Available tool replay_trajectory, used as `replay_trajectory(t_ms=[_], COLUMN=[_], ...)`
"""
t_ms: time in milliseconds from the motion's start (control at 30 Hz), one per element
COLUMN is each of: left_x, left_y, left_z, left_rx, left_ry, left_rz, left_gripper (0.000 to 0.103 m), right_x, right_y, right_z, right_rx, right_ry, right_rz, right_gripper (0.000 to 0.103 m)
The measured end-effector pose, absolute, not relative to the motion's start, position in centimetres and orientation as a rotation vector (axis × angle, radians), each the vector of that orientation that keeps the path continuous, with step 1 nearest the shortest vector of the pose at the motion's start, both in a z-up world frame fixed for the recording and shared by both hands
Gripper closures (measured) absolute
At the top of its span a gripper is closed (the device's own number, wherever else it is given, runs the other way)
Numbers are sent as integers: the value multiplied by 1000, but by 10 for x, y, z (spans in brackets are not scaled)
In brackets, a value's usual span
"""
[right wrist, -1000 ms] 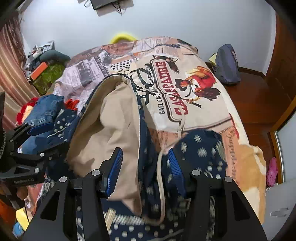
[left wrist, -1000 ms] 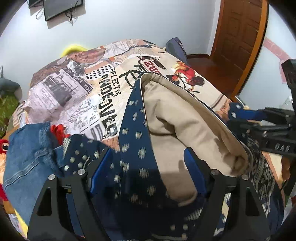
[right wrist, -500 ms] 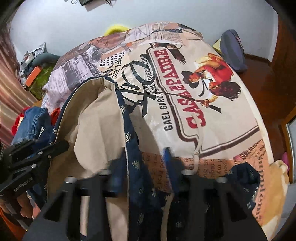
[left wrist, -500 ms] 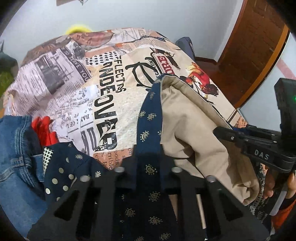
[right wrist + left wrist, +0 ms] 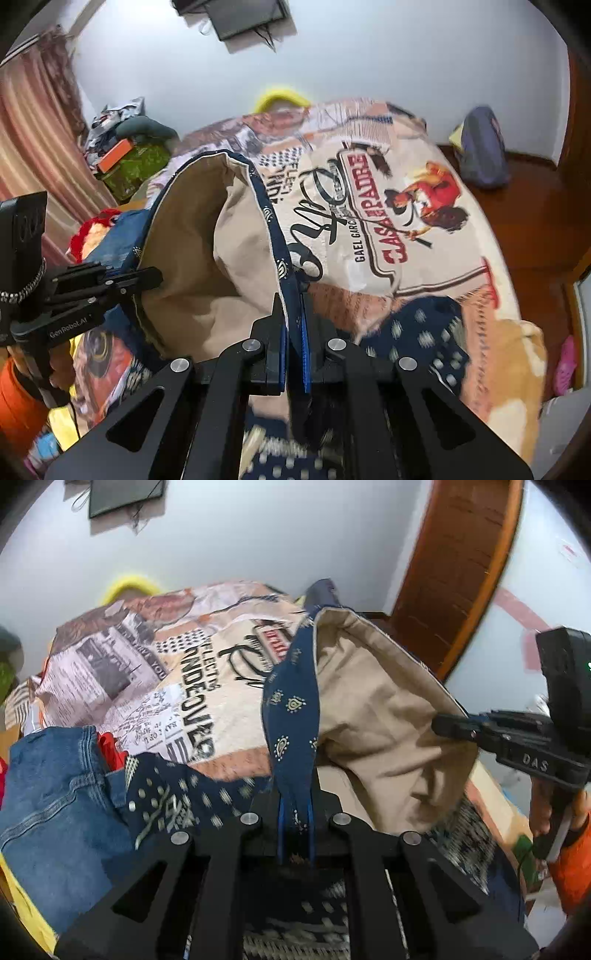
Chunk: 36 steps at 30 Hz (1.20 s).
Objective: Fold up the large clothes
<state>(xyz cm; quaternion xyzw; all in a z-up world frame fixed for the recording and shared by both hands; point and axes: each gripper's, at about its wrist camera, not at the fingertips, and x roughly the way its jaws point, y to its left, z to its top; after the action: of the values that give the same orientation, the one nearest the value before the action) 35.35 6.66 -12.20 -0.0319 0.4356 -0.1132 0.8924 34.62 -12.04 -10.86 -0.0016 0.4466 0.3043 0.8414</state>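
Your left gripper (image 5: 295, 812) is clamped on the navy garment (image 5: 291, 709) edge. The right gripper (image 5: 293, 332) pinches the same hem above the bedspread (image 5: 406, 221).

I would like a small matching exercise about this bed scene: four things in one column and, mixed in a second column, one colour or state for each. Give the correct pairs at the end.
Things
1. left hand-held gripper
2. lining of the navy garment
3. jeans
4. sleeve

Colour or state
A. orange
B. beige
C. shut on the navy garment's edge
D. blue denim, lying at the left of the bed in the left wrist view

Pairs: 1-C, 2-B, 3-D, 4-A
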Motion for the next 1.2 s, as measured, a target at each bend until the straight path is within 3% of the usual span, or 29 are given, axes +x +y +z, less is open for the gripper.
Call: replay_trajectory(t_ms=[233, 733, 967, 1200], left_x=[293, 217, 189, 186], left_y=[48, 50, 55, 62], left_z=[-131, -204, -171, -122], left_rx=[-13, 18, 14, -18], left_ry=[946, 1122, 1046, 922], left_rz=[-255, -199, -205, -202], left_gripper=[94, 90, 78, 78], right_x=[291, 218, 200, 195], right_y=[-152, -167, -169, -166], right_z=[-108, -180, -160, -122], right_rx=[10, -79, -122, -103], right_ry=[957, 1142, 1110, 1001], right_rz=[644, 623, 634, 679], right_gripper=[97, 93, 92, 92])
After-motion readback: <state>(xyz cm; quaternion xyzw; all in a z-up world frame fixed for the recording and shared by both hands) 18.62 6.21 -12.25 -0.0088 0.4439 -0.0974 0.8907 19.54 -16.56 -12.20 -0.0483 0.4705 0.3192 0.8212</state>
